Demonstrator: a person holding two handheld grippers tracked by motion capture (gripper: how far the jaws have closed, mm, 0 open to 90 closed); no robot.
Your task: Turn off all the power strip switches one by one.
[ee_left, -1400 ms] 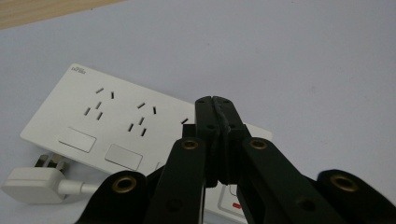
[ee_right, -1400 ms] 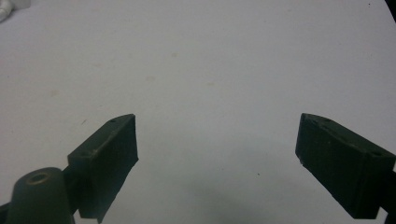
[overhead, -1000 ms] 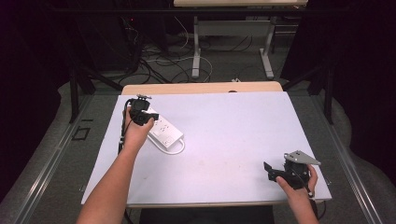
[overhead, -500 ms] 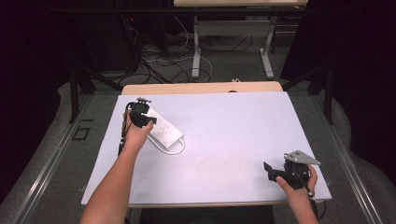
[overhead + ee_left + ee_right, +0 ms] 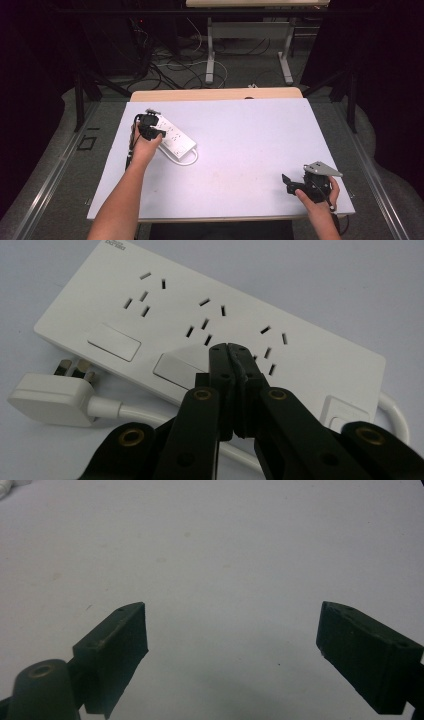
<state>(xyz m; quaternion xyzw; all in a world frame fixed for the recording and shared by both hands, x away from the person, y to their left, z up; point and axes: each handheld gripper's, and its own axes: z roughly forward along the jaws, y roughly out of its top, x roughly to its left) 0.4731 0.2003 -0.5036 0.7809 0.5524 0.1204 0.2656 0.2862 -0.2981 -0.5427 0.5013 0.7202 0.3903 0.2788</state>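
Left gripper view: third switch (image 5: 345, 415) half-hidden.

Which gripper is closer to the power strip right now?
Left. The left gripper is right over the power strip, jaws shut, tips above its middle sockets. The right gripper sits apart from it at the table's near right corner, jaws open.

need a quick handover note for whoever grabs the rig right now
Left gripper: jaws shut on nothing, tips over the white power strip, near its middle rocker switch.
Right gripper: jaws open, holding nothing, near the table's front right corner.
Power strip lies at the table's left, its plug loose on the table beside it.
Done: nothing visibly plugged in.
Left: probably pressing that switch.
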